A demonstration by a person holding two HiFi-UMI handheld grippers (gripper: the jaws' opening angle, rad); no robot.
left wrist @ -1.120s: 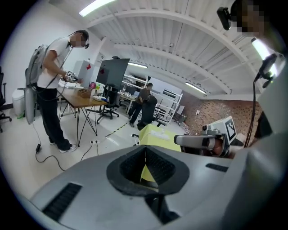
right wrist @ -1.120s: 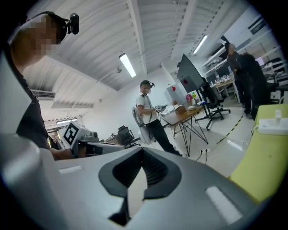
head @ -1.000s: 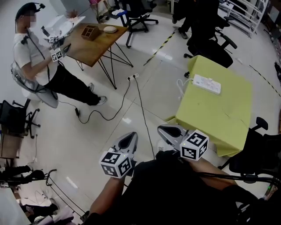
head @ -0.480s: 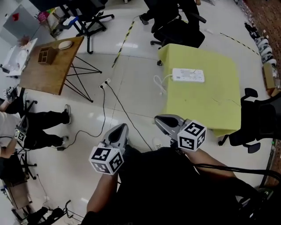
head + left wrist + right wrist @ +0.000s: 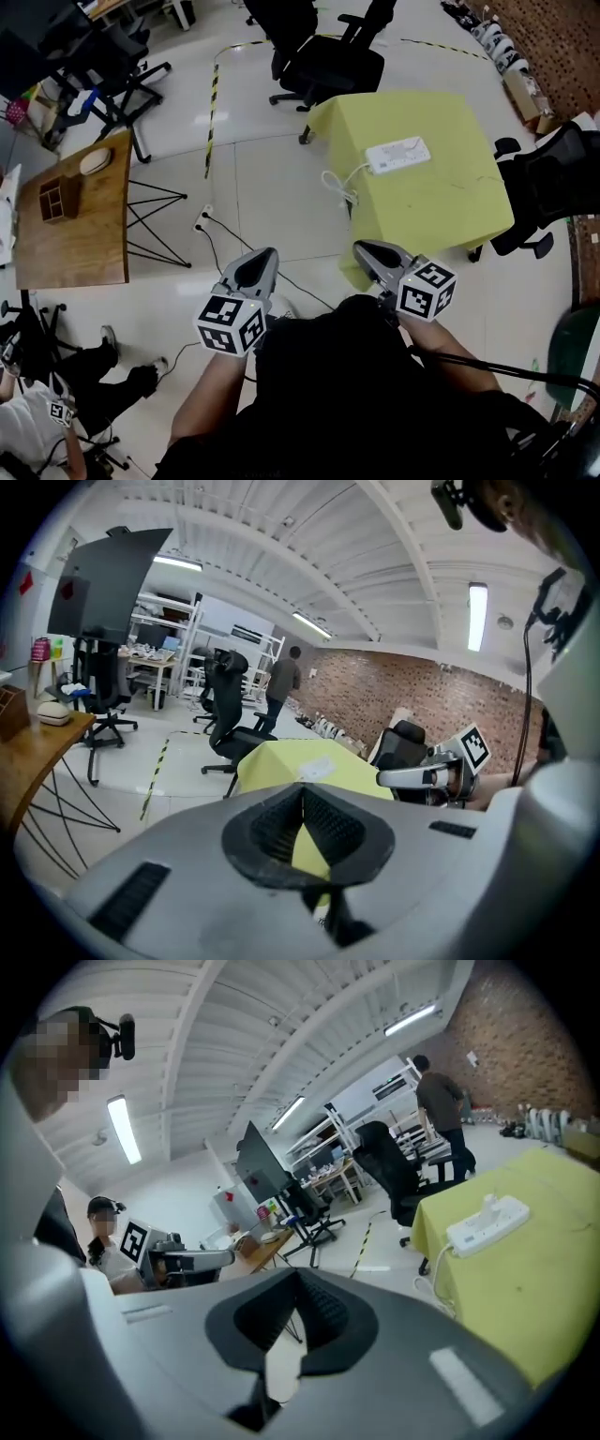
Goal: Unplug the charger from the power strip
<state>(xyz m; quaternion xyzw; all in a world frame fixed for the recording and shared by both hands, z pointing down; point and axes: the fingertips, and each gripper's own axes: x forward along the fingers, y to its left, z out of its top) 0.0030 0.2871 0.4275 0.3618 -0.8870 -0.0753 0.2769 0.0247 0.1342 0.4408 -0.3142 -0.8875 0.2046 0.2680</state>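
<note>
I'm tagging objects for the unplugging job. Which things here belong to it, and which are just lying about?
For the job:
power strip
charger plugged into it
yellow table under them
left gripper and right gripper, both shut and empty

Lying about:
wooden table
box on it
office chair
floor socket

Head view looks steeply down; both gripper views look outward (sharing the yellow table (image 5: 441,202)).
</note>
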